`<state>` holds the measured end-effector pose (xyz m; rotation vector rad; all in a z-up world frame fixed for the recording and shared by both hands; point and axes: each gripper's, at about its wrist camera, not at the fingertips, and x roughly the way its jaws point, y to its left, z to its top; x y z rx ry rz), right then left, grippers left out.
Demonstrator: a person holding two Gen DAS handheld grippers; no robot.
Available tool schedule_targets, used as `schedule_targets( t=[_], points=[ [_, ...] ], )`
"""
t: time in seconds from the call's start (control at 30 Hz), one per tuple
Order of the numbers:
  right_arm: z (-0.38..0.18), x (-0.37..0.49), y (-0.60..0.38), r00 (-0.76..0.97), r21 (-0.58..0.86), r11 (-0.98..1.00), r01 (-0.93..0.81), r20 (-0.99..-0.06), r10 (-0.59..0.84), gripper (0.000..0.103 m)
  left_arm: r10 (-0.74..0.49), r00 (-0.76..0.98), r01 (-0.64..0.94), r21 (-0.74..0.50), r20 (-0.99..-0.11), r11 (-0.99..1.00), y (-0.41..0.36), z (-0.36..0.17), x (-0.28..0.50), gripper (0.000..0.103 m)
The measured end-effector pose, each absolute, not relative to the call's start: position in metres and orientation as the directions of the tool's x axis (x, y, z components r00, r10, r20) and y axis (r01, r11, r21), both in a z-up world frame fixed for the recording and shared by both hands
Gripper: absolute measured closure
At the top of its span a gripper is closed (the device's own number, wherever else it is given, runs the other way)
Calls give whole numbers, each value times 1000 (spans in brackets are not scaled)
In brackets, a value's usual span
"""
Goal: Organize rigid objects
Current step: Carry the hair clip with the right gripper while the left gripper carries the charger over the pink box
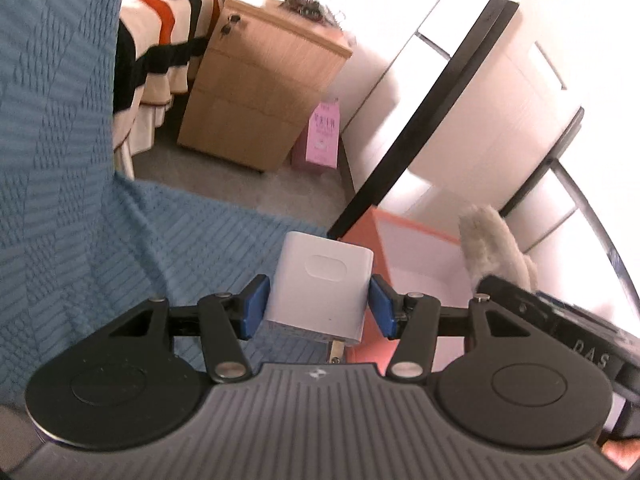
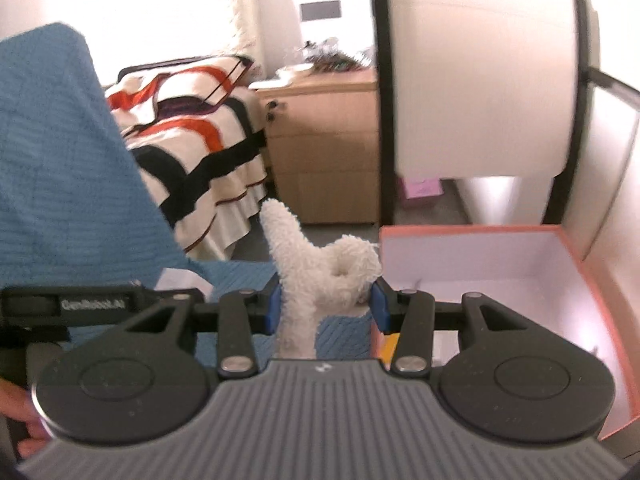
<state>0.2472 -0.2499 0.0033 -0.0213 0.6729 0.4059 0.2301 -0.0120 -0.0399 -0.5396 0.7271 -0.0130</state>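
The left tool [image 1: 320, 306] clamps a white charger block [image 1: 320, 292] above the blue cover [image 1: 80, 200], beside the orange box [image 1: 404, 248]. The right tool [image 2: 325, 307] grips a white plush toy [image 2: 316, 272] at the box's [image 2: 592, 280] edge.

A: Item one, legible lettering?
B: White letters "D A S" on the black body of the other handheld device [image 1: 576, 340], seen at the right edge of the left wrist view.
A: Item two?
B: "GenRobot.AI", white print on the black bar of the other handheld unit [image 2: 92, 303], left side of the right wrist view.
A: The pink bag [image 1: 319, 136] on the floor?
B: Printed characters present, too blurred to read.
A: Numbers?
B: None legible.
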Motion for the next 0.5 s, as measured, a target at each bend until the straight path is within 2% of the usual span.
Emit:
schedule_targets(
  t=[0.3,0.5],
  points=[
    [21,249,-284,749,99,939,-330,-577,325,56,-236,781,-78,-466,-578,881,-53,1,253,43],
    [18,254,-316,767,97,960,-264,-583,270,56,-304,760,2,-466,-575,885,-100,6,273,43]
  ],
)
